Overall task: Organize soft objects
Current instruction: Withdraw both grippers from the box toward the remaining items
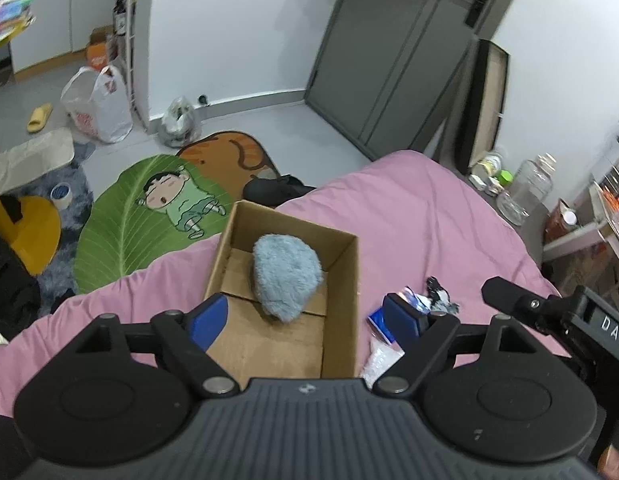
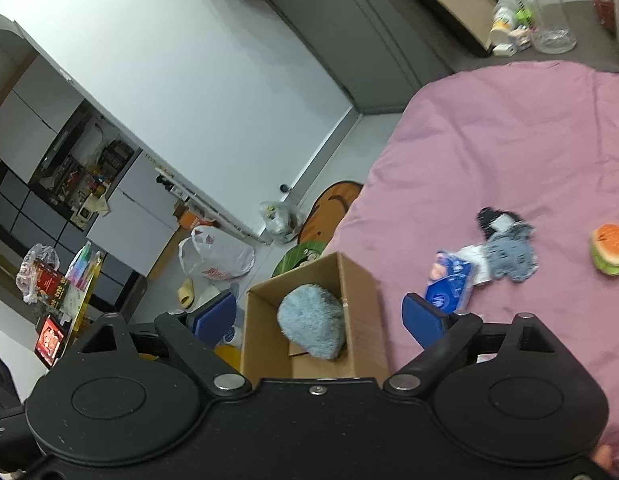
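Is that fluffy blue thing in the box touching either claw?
Apart. Both wrist views show the blue plush lying in the cardboard box, beyond the open left gripper and right gripper.

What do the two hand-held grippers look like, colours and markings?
Both look alike: the left hand-held gripper and right hand-held gripper have black bodies with round side discs, silver pivot pins and blue finger pads. White letters show on the right one's side.

plush (image 1: 287,276) pale blue | box (image 1: 341,304) brown | bedspread (image 1: 429,216) pink (plain) | rug (image 1: 121,216) green leaf
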`<state>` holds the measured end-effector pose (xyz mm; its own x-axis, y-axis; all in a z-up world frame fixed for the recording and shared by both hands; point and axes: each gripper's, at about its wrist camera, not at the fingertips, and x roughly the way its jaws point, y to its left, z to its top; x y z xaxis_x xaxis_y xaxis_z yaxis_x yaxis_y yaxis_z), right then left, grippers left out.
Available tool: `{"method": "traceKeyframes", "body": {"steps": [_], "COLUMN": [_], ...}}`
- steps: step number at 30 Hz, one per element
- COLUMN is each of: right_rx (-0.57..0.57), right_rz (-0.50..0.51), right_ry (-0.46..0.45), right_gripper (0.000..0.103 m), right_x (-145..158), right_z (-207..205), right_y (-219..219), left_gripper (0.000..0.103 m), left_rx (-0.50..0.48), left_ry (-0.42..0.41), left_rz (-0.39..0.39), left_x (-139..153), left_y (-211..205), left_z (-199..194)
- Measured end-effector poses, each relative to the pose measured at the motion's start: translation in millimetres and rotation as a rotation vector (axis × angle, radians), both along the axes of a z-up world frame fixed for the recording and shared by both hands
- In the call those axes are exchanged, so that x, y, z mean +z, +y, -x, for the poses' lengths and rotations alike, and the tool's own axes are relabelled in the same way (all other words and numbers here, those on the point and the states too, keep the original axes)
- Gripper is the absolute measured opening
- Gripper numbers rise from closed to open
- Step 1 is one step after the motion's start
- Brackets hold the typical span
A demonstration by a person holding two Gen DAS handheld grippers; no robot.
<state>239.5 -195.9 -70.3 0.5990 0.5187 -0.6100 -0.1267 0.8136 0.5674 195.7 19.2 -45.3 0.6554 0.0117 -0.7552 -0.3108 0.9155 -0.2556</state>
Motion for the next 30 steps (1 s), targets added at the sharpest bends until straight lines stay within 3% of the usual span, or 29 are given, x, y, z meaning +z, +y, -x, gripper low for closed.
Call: {"method": "traceKeyframes", "body": {"steps": [10, 20, 30], "right_rx": [-0.031, -0.004, -0.022], "right_rz": [0.041, 0.156, 0.206], "right_ry": [-0.049, -0.070, -0.064], "right_gripper": [0.103, 0.103, 0.103], "right_x": [18.8, 29.0, 28.3], "right_z": [27.4, 47.2, 55.8], "right_y": [-35.7, -58.8, -92.2], "left_gripper": [0.084, 0.084, 0.084], "left_rx": [-0.031, -0.040, -0.072], "left_ry": [-0.011, -0.014, -0.016], "left_rz": [-0.023, -0.031, -0.047], "left_x": [11.5, 19.5, 17.4], "left_y": [-29.7, -53.8, -82.2], "left_z": [18.4, 38.9, 42.0]}}
